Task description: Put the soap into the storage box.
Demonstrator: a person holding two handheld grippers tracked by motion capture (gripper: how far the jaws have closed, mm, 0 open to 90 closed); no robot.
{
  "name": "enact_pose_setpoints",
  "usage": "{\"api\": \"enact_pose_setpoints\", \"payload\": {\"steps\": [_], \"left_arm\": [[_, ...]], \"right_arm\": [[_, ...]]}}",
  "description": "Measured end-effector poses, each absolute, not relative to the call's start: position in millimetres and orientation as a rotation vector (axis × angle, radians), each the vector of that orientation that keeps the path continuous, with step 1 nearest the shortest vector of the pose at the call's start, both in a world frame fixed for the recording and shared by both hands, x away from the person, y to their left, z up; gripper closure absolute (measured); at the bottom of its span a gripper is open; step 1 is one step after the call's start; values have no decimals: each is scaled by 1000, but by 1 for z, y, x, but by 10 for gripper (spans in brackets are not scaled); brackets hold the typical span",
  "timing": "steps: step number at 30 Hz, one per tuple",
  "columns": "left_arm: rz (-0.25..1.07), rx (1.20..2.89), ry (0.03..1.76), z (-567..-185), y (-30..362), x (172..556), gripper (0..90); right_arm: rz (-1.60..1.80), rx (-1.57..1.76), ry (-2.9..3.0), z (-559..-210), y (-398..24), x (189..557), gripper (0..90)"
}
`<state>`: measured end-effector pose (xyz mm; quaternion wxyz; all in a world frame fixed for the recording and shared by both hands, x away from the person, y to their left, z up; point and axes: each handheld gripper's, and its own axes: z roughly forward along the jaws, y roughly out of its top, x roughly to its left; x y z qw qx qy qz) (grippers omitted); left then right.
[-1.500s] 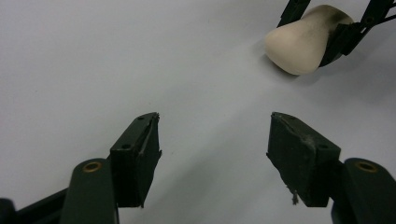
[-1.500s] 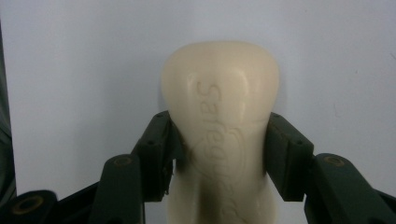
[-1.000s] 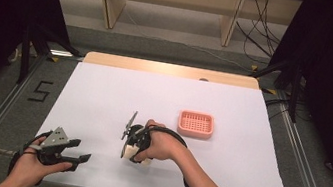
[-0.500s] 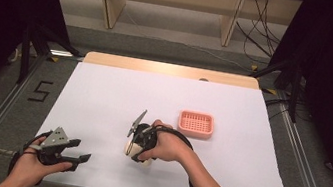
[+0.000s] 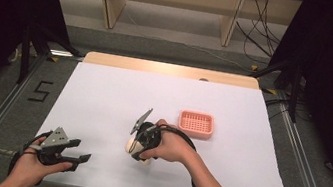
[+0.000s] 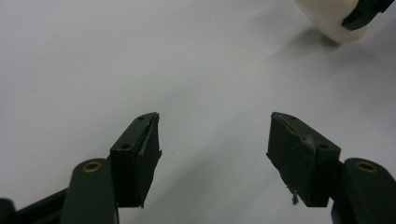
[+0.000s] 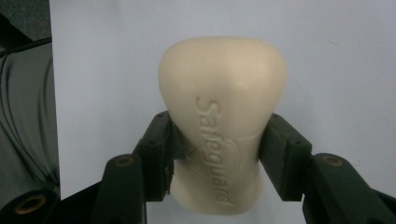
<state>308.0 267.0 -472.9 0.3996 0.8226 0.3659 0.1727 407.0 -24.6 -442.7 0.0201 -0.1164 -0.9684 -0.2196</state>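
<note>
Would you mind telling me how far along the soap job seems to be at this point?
Done: the right gripper has its jaws closed on the waist of the cream soap, near the table's front. In hand: carrying it, probably toward the pink tray, which sits apart to the right with nothing in it. Left: placing and releasing the soap there. The left gripper waits open over bare table.

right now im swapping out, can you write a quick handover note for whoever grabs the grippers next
Right gripper: shut on the cream soap bar, jaws pinching its narrow waist, near the middle of the table's front half.
Left gripper: open, holds nothing, low over the white table at the front left.
Pink soap dish: right of the soap, nothing in it.
Done: soap is gripped.
Left, most likely: carry the soap to the dish and release it there.
</note>
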Motion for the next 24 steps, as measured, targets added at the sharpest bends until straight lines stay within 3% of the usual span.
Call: {"api": "enact_pose_setpoints", "payload": {"steps": [24], "left_arm": [[409, 2047, 973, -474, 265, 306, 336]], "right_arm": [[-812, -510, -2930, -432, -46, 407, 501]]}}
